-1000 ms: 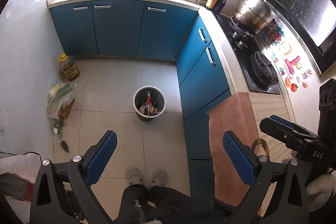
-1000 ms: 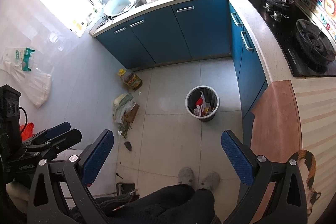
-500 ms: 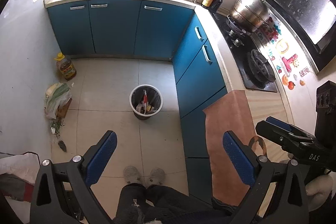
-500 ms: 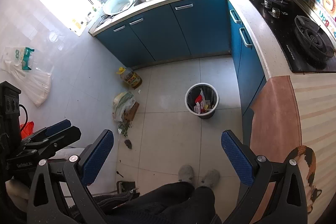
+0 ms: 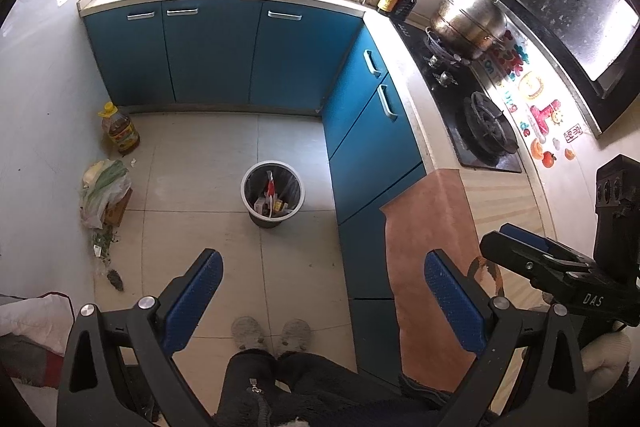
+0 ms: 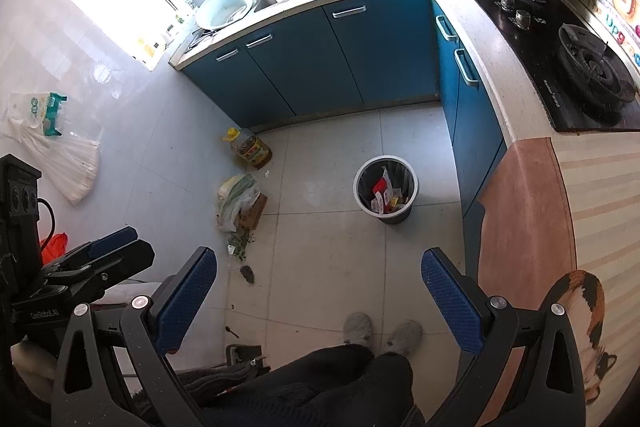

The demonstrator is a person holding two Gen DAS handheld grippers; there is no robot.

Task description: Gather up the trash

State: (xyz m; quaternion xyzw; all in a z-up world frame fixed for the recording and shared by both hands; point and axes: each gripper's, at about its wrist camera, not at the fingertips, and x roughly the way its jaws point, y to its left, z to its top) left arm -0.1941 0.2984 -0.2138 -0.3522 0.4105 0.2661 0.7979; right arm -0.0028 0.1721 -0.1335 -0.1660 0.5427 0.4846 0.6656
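A white-rimmed trash bin [image 5: 273, 194] with a dark liner stands on the tiled kitchen floor, holding red and yellow wrappers; it also shows in the right wrist view [image 6: 386, 190]. Loose trash lies by the left wall: a plastic bag with greens [image 5: 103, 189] [image 6: 236, 198], scattered green scraps [image 6: 240, 244] and a dark lump [image 6: 247, 273]. My left gripper [image 5: 320, 297] is open and empty, high above the floor. My right gripper [image 6: 318, 293] is open and empty too. Each gripper shows at the edge of the other's view.
Blue cabinets [image 5: 212, 51] run along the back and right. A yellow-capped oil bottle [image 5: 120, 129] stands by the wall. A stove [image 5: 476, 111] with a steel pot [image 5: 468, 21] is on the right counter. The person's feet [image 5: 272, 333] are below.
Both views have shifted slightly; the bin and floor trash have drifted a little in frame. Both grippers have stayed open and empty.
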